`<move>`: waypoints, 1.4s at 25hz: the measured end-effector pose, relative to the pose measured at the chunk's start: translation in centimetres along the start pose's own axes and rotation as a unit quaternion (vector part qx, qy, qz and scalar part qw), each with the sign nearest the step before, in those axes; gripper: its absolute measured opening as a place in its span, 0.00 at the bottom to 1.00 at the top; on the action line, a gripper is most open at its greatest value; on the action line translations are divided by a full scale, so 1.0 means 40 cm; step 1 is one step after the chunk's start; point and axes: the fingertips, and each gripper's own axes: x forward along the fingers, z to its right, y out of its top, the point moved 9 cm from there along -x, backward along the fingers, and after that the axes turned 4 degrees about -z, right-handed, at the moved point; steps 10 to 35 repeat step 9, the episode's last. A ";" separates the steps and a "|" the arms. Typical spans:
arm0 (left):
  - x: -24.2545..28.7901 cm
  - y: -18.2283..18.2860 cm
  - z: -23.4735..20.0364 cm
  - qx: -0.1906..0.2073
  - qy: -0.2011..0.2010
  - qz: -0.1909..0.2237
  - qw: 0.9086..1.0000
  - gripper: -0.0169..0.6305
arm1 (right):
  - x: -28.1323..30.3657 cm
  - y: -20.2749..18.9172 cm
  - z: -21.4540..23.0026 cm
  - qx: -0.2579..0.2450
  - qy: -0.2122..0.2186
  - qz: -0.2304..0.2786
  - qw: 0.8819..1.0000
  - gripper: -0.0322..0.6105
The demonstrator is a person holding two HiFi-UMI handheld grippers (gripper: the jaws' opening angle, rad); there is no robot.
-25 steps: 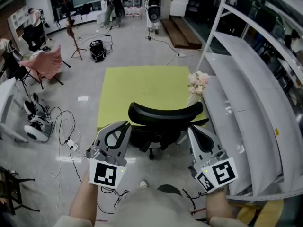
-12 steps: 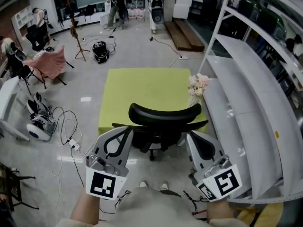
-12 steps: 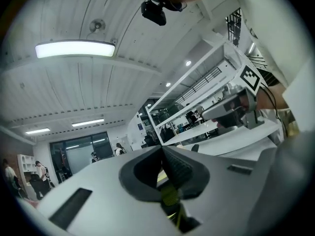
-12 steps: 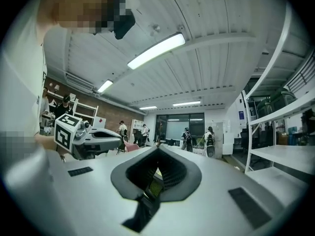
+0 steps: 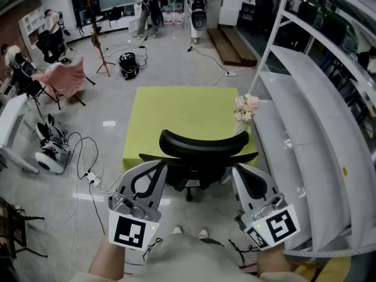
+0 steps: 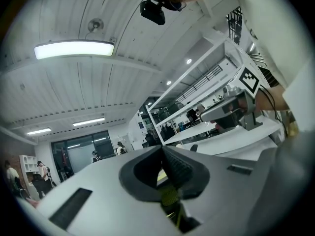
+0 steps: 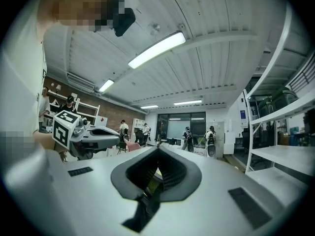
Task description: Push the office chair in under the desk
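The left tool (image 5: 155, 167) and right tool (image 5: 238, 171) are held level side by side, jaws closed together, empty.

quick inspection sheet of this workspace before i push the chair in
surface: green desk, only flowers at its right edge
job's things: black chair at desk's near edge, back toward the person
clutter: white device on floor, left
grippers: left gripper and right gripper shut, empty, flanking chair back
cables: loose cables on floor, left
surroundings: white shelving right; people far off
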 end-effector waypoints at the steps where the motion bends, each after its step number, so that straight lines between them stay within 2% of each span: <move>1: 0.001 -0.001 0.001 0.001 -0.001 0.001 1.000 0.04 | 0.000 -0.001 0.002 -0.001 0.000 0.000 1.000 0.06; 35: 0.026 0.018 0.008 0.005 0.000 0.001 1.000 0.04 | -0.008 0.000 0.029 -0.006 0.004 -0.006 1.000 0.06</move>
